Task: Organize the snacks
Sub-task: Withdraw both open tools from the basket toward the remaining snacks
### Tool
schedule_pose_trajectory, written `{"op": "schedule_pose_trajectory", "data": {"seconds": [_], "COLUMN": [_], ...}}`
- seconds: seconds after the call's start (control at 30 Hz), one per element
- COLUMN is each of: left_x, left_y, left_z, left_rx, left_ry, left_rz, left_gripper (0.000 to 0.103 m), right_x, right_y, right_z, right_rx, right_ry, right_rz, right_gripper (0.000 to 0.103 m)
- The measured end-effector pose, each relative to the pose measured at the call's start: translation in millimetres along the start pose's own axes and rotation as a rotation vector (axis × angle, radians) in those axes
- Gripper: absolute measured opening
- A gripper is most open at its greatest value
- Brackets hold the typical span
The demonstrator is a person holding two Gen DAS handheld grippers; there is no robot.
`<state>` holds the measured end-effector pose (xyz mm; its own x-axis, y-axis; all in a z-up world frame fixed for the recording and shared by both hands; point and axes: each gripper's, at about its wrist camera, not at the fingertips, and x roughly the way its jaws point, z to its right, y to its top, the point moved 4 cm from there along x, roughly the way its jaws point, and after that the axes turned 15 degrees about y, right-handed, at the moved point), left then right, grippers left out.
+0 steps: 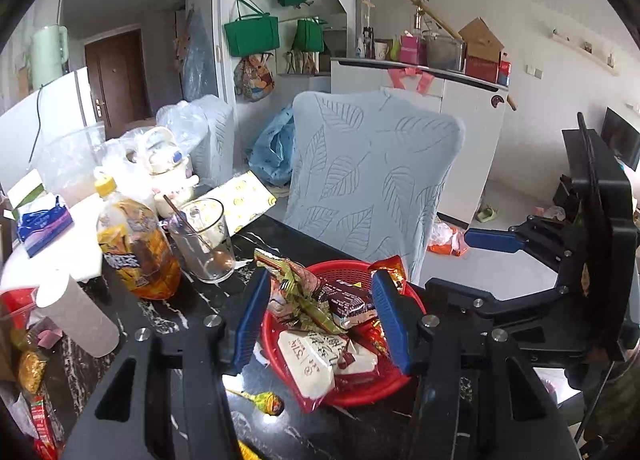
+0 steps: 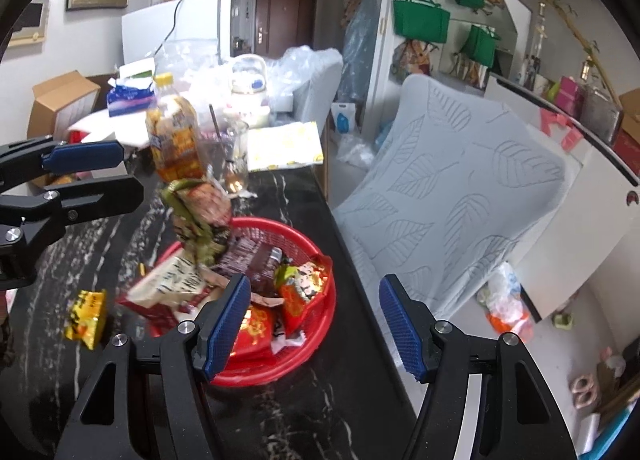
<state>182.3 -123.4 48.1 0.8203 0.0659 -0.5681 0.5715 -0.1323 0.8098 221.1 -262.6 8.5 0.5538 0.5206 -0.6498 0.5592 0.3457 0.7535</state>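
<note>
Snacks [image 1: 332,336] fill a red basket [image 1: 360,396] on a black marble table [image 1: 168,316], a green-and-brown packet [image 2: 200,215] blurred just above the heap. Left tongs [image 1: 322,320] hang spread wide over the basket, gripping nothing; right tongs [image 2: 314,324] gape empty at its near rim. A yellow packet [image 2: 85,318] lies apart on the table, near a juice bottle [image 1: 134,248] and glass [image 1: 202,240].

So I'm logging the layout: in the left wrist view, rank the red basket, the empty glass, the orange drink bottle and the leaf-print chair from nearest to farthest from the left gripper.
1. Red basket: directly under the left gripper.
2. Empty glass: ahead, to the left.
3. Orange drink bottle: farther left; close to the glass, so a narrow call.
4. Leaf-print chair: beyond the table edge.
</note>
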Motion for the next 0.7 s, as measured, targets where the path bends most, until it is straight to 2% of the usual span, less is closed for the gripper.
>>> {"op": "schedule_pose_trajectory", "data": {"seconds": [0.43, 0.7], "left_x": [-57, -78], "left_y": [-25, -50], "left_z": [-24, -34], "left_rx": [-0.028, -0.062], "left_ry": [0.061, 0.069], "left_rz": [0.011, -0.002], "left_gripper": [0.052, 0.052], "right_x": [-52, -66], "right_y": [-5, -26], "right_z": [-53, -79], "right_rx": [-0.021, 0.007], "right_ry": [-0.015, 0.017], "right_rz": [0.096, 0.102], "right_gripper": [0.069, 0.069]}}
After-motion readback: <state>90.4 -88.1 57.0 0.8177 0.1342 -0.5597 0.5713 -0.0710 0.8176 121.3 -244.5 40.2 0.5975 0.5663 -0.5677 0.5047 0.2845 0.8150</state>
